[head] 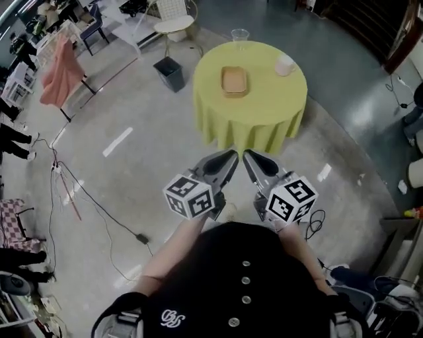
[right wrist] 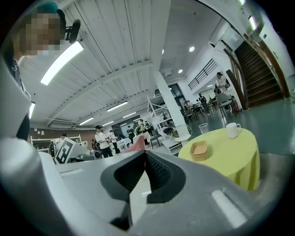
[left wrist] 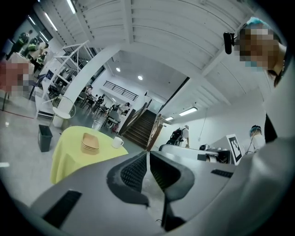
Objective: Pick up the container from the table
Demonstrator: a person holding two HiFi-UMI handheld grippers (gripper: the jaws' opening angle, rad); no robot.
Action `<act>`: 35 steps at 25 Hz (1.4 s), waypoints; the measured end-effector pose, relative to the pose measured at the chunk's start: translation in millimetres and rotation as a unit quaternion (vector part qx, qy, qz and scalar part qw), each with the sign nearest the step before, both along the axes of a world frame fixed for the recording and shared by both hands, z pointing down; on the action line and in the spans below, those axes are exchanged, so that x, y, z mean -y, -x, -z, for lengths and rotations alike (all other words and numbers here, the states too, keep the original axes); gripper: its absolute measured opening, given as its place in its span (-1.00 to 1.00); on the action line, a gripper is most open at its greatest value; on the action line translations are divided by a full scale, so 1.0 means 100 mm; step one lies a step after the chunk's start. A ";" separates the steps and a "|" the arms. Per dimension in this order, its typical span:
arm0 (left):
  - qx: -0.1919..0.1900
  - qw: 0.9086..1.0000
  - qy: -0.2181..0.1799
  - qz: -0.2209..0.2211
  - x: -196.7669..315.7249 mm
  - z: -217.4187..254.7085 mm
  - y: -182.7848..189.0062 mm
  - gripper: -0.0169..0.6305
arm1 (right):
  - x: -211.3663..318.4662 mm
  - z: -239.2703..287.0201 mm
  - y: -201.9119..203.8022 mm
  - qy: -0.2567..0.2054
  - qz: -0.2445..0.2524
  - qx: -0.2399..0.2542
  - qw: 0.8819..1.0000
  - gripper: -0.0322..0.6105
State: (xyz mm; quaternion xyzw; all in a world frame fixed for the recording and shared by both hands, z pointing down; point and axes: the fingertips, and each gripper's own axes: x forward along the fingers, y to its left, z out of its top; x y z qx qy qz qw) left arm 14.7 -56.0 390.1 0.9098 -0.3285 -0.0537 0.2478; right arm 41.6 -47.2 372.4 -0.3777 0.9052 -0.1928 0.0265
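Note:
A stack of tan shallow containers (head: 234, 80) lies near the middle of a round table with a yellow-green cloth (head: 254, 117). The same stack (left wrist: 90, 143) (right wrist: 199, 149) shows small in both gripper views. My left gripper (head: 233, 154) and right gripper (head: 246, 155) are held side by side over the floor, well short of the table's near edge. Both point toward the table, shut, with nothing between their fingers. In the gripper views each pair of ribbed pads meets at the tip, left gripper (left wrist: 147, 153), right gripper (right wrist: 145, 153).
A white mug (head: 285, 65) and a clear plastic cup (head: 240, 35) also stand on the table. A dark bin (head: 169, 72) and a white chair (head: 173, 18) are beyond the table's left side. Cables (head: 99, 211) run across the floor at left. People and furniture fill the far hall.

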 end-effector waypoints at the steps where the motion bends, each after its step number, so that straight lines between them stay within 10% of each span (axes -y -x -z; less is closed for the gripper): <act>1: -0.004 1.000 0.004 0.002 0.06 -0.02 -0.02 -0.86 | 0.08 -0.02 -0.02 0.002 -0.002 -0.006 1.000 -0.89; 35: -0.011 0.999 0.045 -0.018 1.39 -0.27 -0.23 -0.86 | 1.34 -0.34 -0.17 0.041 -0.031 -0.023 0.998 -0.89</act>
